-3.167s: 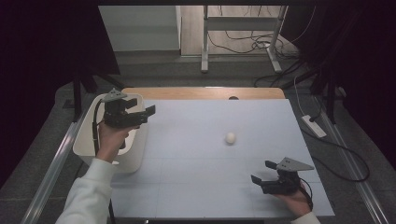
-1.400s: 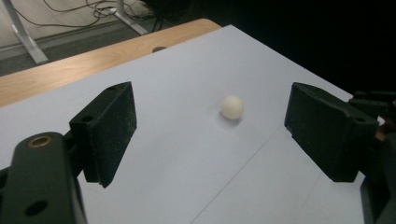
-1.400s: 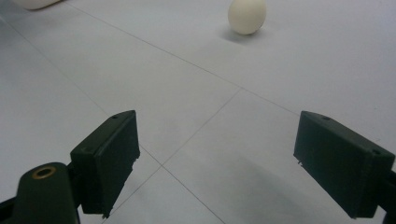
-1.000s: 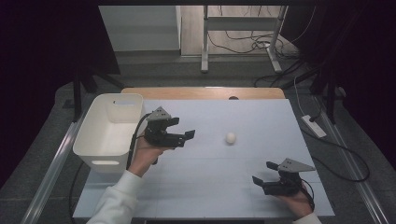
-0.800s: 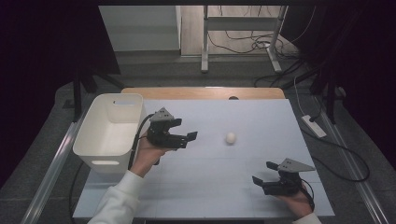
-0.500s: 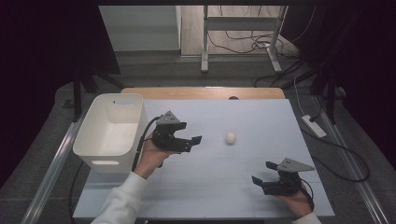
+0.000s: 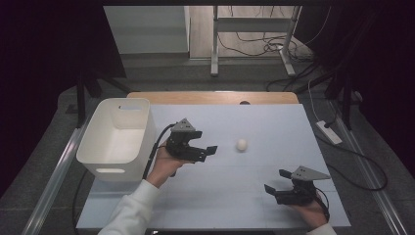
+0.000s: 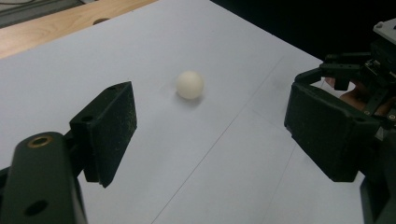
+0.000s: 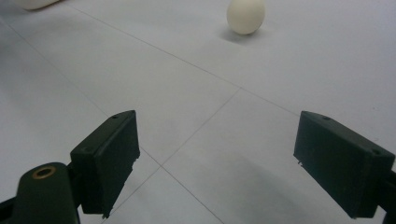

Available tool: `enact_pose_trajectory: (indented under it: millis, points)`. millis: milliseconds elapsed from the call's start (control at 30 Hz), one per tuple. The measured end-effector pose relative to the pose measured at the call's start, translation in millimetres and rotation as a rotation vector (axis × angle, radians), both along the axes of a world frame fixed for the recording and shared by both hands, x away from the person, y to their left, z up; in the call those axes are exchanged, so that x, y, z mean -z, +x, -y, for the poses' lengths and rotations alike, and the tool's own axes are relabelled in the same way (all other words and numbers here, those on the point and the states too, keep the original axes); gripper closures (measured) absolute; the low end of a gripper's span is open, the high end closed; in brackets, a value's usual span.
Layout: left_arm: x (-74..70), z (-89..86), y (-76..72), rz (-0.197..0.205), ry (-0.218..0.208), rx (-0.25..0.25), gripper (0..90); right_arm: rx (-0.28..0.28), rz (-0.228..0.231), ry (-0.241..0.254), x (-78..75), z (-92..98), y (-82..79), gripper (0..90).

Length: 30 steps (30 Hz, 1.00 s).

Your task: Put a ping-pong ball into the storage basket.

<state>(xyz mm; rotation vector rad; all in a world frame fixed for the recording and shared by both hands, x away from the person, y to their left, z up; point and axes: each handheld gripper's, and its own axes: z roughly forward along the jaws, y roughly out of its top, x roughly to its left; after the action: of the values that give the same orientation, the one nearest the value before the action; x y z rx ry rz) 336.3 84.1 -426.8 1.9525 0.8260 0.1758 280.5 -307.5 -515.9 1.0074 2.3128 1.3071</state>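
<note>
White rectangular plastic bin (image 7: pixel 119 134) is seen at the table's left edge. Left gripper (image 7: pixel 204 152) is held with jaws wide, empty, pointed at the small white ball (image 7: pixel 242 144) lying near it mid-table. Right gripper (image 7: pixel 277 182) is rested wide open, well apart.

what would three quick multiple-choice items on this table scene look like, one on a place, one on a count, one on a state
1. Where does the small white egg-shaped ball lie?
A. inside the bin
B. on the pale blue tabletop, ahead of the left gripper
C. between the right gripper's pads

2. How many white rectangular plastic bins are there?
A. one
B. two
C. three

3. How do the left gripper's jaws stand?
A. shut on the ball
B. shut on nothing
C. open, nothing between them

Answers:
1 B, the ball rests on bare tabletop beyond the jaws.
2 A, a single bin at the table's left edge.
3 C, the left gripper view shows a wide gap, with the ball farther off.
</note>
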Motion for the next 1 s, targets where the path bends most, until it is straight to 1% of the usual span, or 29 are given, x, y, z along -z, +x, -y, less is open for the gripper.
enact_pose_trajectory:
  millis: [67, 200, 267, 300, 333, 433, 533, 600, 733, 800, 833, 1000]
  points:
    - [0.8, 1.0, 0.3, -0.002, -0.001, 0.002, 17.6, 0.001, -0.003, 0.004, 0.1, 0.6, -0.3, 14.1]
    - [3.6, 5.3, 0.5, 0.0, 0.01, 0.009, 17.6, 0.003, 0.003, 0.01, -0.6, 1.1, -0.7, 14.1]
    - [4.3, 6.8, -0.6, 0.009, 0.013, 0.01, 17.5, -0.004, 0.003, 0.003, 0.0, 1.2, -1.6, 14.0]
    - [4.6, 7.4, -2.2, 0.022, 0.009, 0.012, 17.5, -0.007, 0.005, -0.001, 0.5, 1.8, -2.2, 14.1]
    - [5.4, 8.3, -3.3, 0.019, 0.0, 0.019, 17.6, -0.005, 0.005, -0.001, 0.7, 2.6, -3.0, 14.1]
    - [7.9, 11.2, -4.4, 0.013, 0.002, 0.027, 17.6, -0.003, 0.009, 0.013, -0.4, 4.0, -4.3, 14.0]
    - [8.9, 12.5, -3.8, 0.015, 0.008, 0.032, 17.6, -0.007, 0.009, 0.008, 0.0, 3.9, -5.1, 14.1]
    - [10.1, 12.5, -2.2, 0.01, 0.003, 0.029, 17.7, -0.005, 0.008, 0.005, 0.1, 4.3, -5.4, 14.1]
    - [14.9, 16.0, 1.3, 0.0, 0.013, 0.033, 17.7, -0.002, 0.007, 0.009, -0.5, 3.7, -5.0, 14.0]
    - [16.3, 17.6, 1.6, 0.0, 0.014, 0.034, 17.8, -0.002, 0.008, 0.006, -0.2, 3.7, -4.8, 14.1]
    - [18.1, 20.3, 2.5, 0.006, 0.017, 0.043, 17.9, 0.001, 0.007, 0.007, -0.1, 3.8, -4.2, 14.1]
    - [22.4, 25.2, 5.3, -0.001, 0.016, 0.05, 18.0, 0.0, 0.008, 0.005, 0.2, 4.2, -4.4, 14.0]
